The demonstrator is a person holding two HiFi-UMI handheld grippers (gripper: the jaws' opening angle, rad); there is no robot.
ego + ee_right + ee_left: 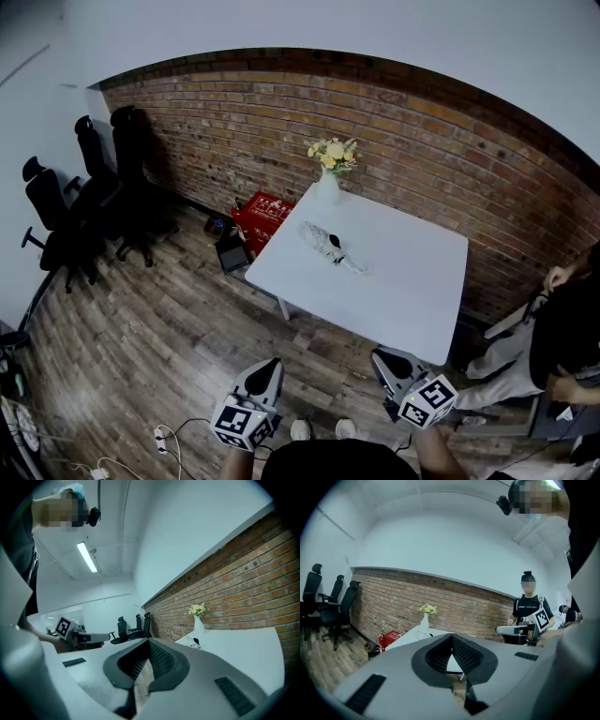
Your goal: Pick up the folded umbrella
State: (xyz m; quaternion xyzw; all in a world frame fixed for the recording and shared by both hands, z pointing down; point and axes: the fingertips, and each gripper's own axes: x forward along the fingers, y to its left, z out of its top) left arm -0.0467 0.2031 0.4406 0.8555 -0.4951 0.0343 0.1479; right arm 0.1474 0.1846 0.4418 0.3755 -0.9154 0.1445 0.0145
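The folded umbrella (330, 246), a pale bundle with a dark handle, lies on the white table (412, 281) near the table's middle left. In the right gripper view the umbrella (193, 642) is a small dark and pale shape far off on the table (243, 648). My left gripper (270, 367) and right gripper (386, 358) hang over the wooden floor, well short of the table's near edge. Both point toward the table. The left gripper (451, 637) has its jaws together with nothing held. The right gripper (149, 641) is shut and empty too.
A white vase of yellow flowers (330, 169) stands at the table's far corner by the brick wall (422, 131). A red box (262, 214) sits on the floor left of the table. Black office chairs (94, 197) stand at the left. A person (562, 347) is at the right; cables (169, 441) lie near my feet.
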